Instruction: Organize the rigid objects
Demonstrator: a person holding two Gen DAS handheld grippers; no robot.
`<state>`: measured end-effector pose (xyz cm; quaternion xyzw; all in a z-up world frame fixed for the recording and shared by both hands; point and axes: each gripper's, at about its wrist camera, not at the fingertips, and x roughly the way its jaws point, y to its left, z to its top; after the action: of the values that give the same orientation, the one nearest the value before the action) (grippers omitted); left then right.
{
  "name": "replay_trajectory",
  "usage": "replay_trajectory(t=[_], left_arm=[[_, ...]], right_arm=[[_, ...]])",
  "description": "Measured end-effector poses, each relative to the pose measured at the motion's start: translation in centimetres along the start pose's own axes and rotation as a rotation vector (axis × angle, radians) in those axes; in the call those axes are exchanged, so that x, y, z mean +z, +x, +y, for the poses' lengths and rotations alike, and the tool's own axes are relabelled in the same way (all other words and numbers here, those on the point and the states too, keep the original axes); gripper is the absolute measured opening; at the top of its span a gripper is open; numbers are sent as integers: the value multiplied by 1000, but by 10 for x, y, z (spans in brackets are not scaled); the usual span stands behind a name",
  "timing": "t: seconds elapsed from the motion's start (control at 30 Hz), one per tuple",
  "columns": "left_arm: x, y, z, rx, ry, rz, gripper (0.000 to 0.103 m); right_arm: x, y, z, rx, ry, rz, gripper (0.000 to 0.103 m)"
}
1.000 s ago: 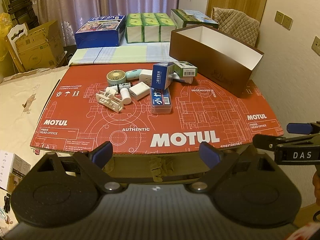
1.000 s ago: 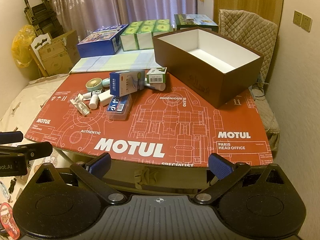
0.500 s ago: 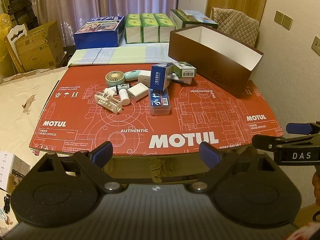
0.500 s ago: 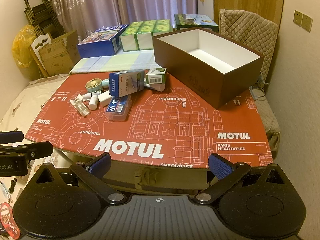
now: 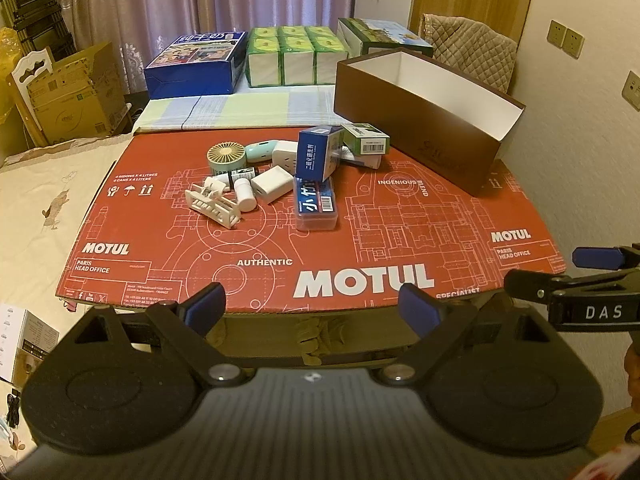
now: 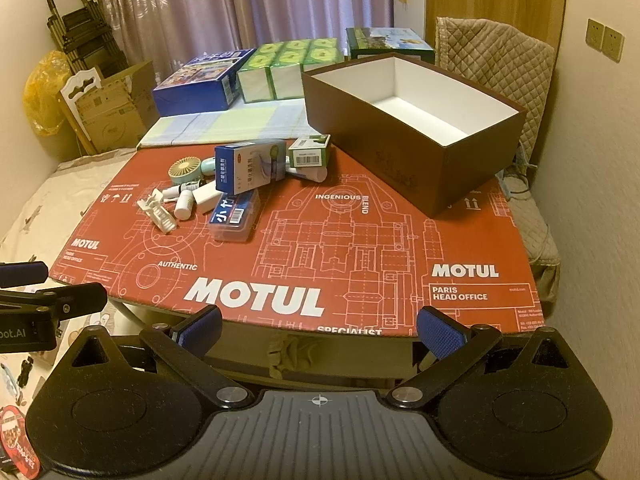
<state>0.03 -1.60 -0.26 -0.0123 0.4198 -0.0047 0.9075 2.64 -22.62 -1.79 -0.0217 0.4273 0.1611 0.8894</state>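
A pile of small rigid items lies on the red MOTUL cardboard sheet (image 5: 360, 240): a blue medicine box (image 5: 318, 153), a clear plastic case (image 5: 317, 204), a green-white box (image 5: 366, 139), a round fan (image 5: 226, 156), a white charger (image 5: 273, 184), a white bottle (image 5: 245, 197) and a white plastic rack (image 5: 214, 205). An empty brown box (image 6: 416, 120) with white inside stands at the back right. My left gripper (image 5: 312, 310) is open, short of the sheet's near edge. My right gripper (image 6: 318, 326) is open too, also at the near edge, holding nothing.
Behind the sheet lie a striped cloth (image 5: 240, 108), a blue carton (image 5: 196, 65), green tissue packs (image 5: 294, 56) and a green box (image 6: 390, 42). A quilted chair (image 6: 496, 60) stands beside the wall on the right. Cardboard boxes (image 5: 72, 92) sit at the left.
Both grippers have hardly moved; the left view has drifted very slightly. Nothing on the sheet has shifted.
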Motion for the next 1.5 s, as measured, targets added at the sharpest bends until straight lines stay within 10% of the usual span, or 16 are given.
replay_trajectory(t=[1.5], left_arm=[[-4,3,-40,38,-31,-6,91]], right_arm=[[0,-4,-52,65,-24,-8,101]])
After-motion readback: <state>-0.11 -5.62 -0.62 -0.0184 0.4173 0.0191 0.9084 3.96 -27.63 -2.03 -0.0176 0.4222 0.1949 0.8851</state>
